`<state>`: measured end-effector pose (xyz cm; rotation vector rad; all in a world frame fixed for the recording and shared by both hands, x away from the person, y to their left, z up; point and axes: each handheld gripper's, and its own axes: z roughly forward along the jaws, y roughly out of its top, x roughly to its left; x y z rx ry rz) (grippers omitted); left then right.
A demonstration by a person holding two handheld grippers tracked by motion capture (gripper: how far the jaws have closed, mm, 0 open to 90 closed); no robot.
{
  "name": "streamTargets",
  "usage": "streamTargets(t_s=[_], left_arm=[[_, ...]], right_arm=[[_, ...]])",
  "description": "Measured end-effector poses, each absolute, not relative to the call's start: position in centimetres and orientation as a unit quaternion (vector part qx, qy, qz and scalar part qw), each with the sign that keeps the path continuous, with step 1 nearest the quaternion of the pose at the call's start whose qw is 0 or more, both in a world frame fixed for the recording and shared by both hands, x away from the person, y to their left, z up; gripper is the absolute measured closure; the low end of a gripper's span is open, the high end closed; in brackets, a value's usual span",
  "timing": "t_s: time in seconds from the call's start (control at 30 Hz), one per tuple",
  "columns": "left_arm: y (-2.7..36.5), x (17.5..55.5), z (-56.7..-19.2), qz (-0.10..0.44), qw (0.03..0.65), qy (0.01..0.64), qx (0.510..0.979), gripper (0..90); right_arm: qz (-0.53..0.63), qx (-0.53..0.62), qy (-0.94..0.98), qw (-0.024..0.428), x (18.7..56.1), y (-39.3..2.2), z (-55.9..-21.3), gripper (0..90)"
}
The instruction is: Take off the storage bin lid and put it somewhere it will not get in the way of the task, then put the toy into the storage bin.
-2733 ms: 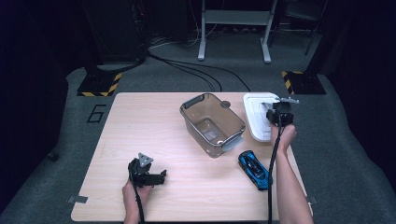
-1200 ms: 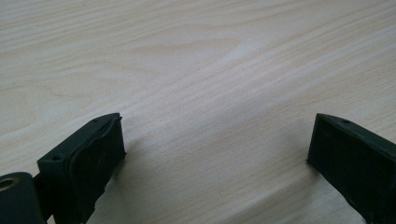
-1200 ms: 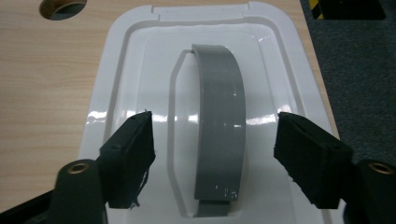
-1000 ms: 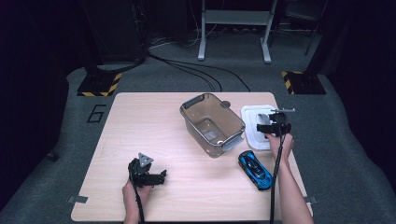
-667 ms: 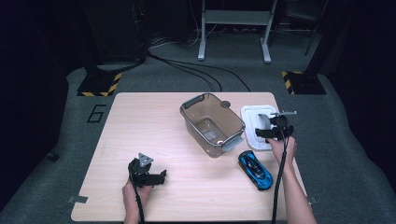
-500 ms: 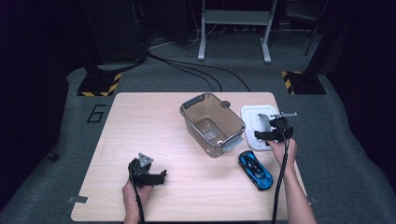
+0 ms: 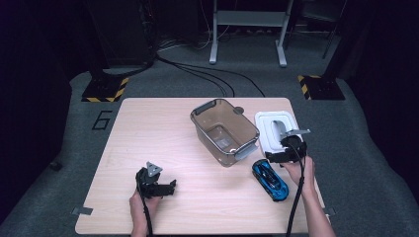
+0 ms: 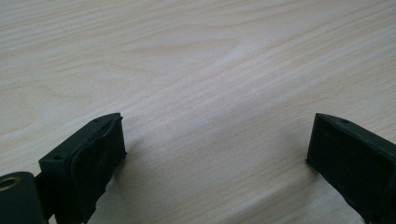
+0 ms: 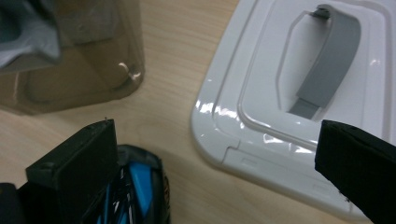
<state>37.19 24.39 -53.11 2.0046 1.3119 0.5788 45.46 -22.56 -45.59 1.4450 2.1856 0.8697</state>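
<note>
Wooden table [image 7: 148, 128] on grey carpet, dark room behind.
Clear brown bin [image 7: 225, 131] stands beyond the right gripper [image 9: 219, 158], white lid [image 9: 299, 93] just ahead between its spread jaws, blue toy car [image 9: 135, 196] under one. Left gripper [image 8: 215, 154] gapes over bare wood.

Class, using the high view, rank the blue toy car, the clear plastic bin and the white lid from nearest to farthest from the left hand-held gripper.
1. Clear plastic bin, table middle, up and right of the left hand-held gripper.
2. Blue toy car, near right edge.
3. White lid, far right.
</note>
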Motion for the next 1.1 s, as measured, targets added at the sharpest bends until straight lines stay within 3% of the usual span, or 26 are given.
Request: streamTargets(t_s=[0.67, 1.1], left_arm=[[24.4, 37.2, -53.1, 0.221, 0.332, 0.502, 0.767, 4.6], [24.4, 37.2, -53.1, 0.222, 0.332, 0.501, 0.768, 4.6]], right_arm=[[0.304, 0.475, 0.810, 0.161, 42.5, -20.3, -47.2, 0.0], [0.273, 0.468, 0.830, 0.131, 43.5, -17.7, -49.4, 0.0]])
